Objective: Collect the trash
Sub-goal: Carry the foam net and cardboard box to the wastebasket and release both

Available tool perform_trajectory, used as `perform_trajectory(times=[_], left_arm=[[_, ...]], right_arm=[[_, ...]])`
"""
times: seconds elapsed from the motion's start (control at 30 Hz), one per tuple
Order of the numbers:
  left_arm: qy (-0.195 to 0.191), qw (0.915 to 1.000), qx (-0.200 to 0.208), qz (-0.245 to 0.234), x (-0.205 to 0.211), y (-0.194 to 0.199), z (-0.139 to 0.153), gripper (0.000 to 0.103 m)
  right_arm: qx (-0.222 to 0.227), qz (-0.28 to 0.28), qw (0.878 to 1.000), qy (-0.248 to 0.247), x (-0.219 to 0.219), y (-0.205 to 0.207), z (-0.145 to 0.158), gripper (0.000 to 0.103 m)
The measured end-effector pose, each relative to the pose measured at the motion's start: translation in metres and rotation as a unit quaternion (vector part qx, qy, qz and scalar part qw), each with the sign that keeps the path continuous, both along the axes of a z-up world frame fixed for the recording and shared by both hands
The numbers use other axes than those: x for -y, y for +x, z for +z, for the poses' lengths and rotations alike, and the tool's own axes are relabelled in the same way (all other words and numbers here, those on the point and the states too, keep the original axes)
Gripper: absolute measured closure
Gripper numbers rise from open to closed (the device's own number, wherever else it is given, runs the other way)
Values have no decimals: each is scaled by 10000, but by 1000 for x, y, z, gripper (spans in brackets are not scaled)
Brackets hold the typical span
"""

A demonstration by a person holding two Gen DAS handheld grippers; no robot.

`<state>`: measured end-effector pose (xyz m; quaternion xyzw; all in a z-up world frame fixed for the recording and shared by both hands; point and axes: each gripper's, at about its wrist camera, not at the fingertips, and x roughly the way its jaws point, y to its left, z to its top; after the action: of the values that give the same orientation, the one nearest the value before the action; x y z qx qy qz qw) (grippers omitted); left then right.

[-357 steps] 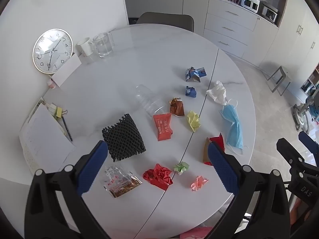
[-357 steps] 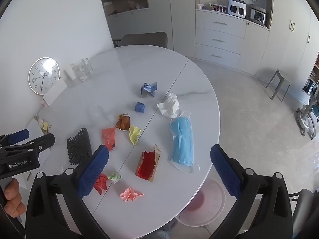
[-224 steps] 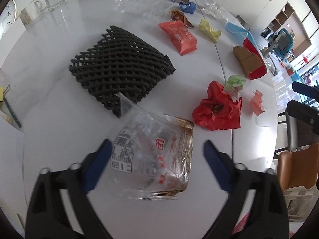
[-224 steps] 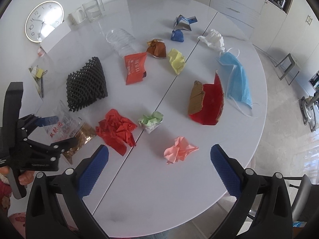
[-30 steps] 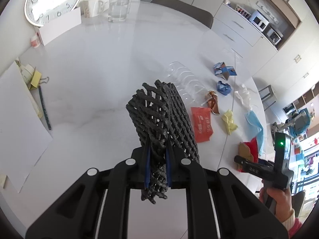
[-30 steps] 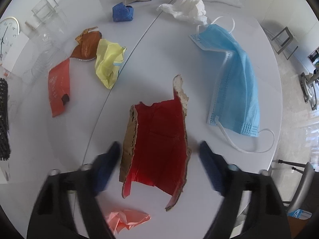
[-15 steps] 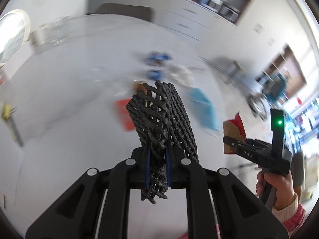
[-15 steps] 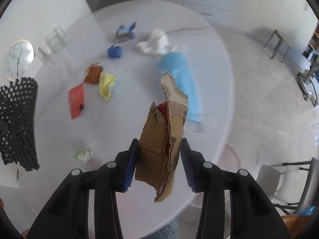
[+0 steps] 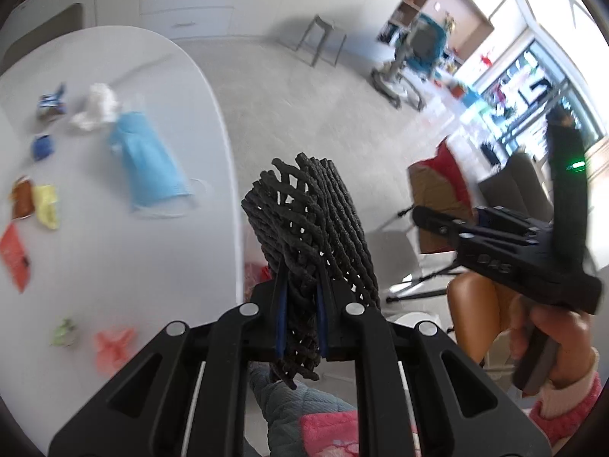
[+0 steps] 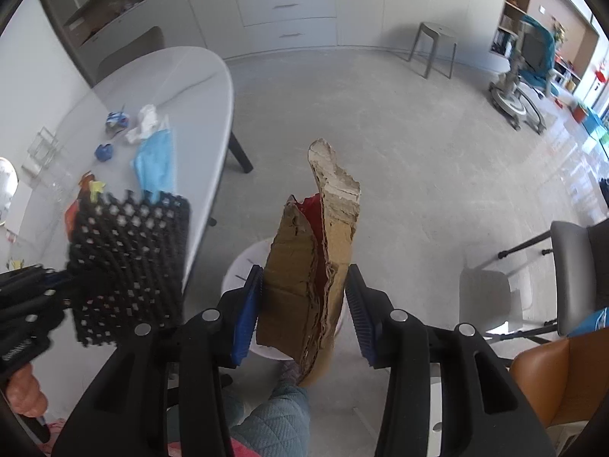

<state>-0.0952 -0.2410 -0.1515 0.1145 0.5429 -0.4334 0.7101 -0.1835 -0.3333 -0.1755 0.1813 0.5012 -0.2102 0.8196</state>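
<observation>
While my left gripper (image 9: pixel 300 320) pinches the black foam net (image 9: pixel 308 224) between its jaws, the net hangs past the desk (image 9: pixel 114 259) edge, the blue mask (image 9: pixel 146 167) blurred behind. Through the right wrist camera, my right gripper (image 10: pixel 304 304) clamps the torn cardboard (image 10: pixel 312 266) above what looks like a white bin (image 10: pixel 243 266), beside the desk.

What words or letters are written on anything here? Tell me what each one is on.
"DAS": on the side of the right gripper, seen from the left wrist.
White lettering on the left gripper: too blurred to read.
Red wrapper on the table: print too blurred.
</observation>
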Motion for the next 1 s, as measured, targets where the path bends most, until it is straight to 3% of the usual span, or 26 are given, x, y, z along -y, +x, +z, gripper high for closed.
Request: perform_trajectory(times=[0.07, 0.1, 0.13, 0.23, 0.33, 0.7, 0.73, 0.8, 0.83, 0.87, 1.0], left_arm=[[127, 9999, -34, -47, 15, -3, -12, 87], [236, 9997, -49, -54, 23, -3, -20, 75], [346, 9994, -54, -42, 28, -4, -25, 54], [483, 9986, 140, 151, 33, -5, -27, 24], [582, 9975, 283, 285, 32, -4, -22, 13], [731, 9916, 654, 844, -12, 6, 8, 8], [713, 9912, 669, 895, -17, 7, 11, 8], [691, 9902, 688, 997, -23, 7, 16, 8], [689, 9897, 697, 1040, -25, 8, 17, 8], [676, 9895, 701, 1072, -28, 10, 19, 8], [636, 9883, 716, 1184, -39, 13, 25, 8]], right_arm=[[-4, -24, 10000, 36, 7, -6, -2, 58], [-8, -22, 10000, 51, 11, -7, -4, 58], [-6, -16, 10000, 66, 14, -8, -7, 57], [19, 49, 9999, 139, 21, -9, -12, 57], [57, 150, 9997, 206, 25, -9, -16, 55], [74, 916, 9945, 503, 0, 17, -38, 53], [50, 975, 9939, 515, -3, 20, -40, 50], [-90, 1160, 9917, 540, -13, 27, -48, 29], [-183, 1208, 9913, 481, -17, 30, -51, 8], [-279, 1238, 9913, 339, -22, 33, -53, 3], [-496, 1301, 9902, -135, -35, 40, -54, 2]])
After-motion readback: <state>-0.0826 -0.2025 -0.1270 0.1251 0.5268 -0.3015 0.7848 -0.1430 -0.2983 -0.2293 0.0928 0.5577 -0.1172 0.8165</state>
